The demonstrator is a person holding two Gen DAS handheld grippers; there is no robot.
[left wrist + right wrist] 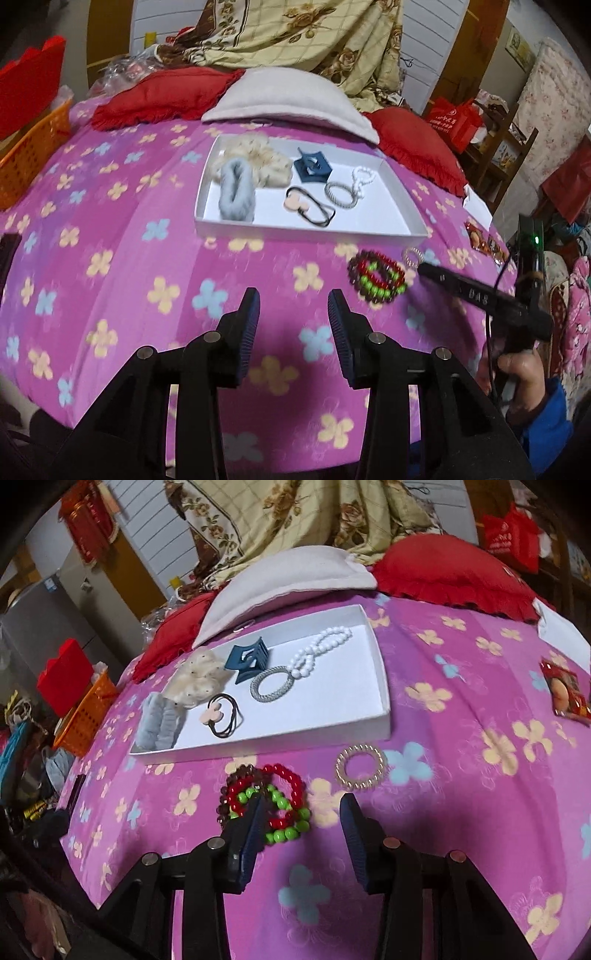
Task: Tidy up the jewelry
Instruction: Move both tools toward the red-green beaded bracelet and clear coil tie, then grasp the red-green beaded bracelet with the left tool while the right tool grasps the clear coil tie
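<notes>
- Right gripper is spread wide and empty, just before the beads; its left finger overlaps them.
- Centre on the beads and nip one strand.
- Coil ring lies beside the beads.
- Carry them beyond to the tray.
- Left gripper is spread too, holding nothing.

A pink flowered bedspread is covering the bed. A grey pillow is lying between two red fringed cushions at its head. An orange basket is sitting at the bed's edge, and a floral quilt is hanging behind.
</notes>
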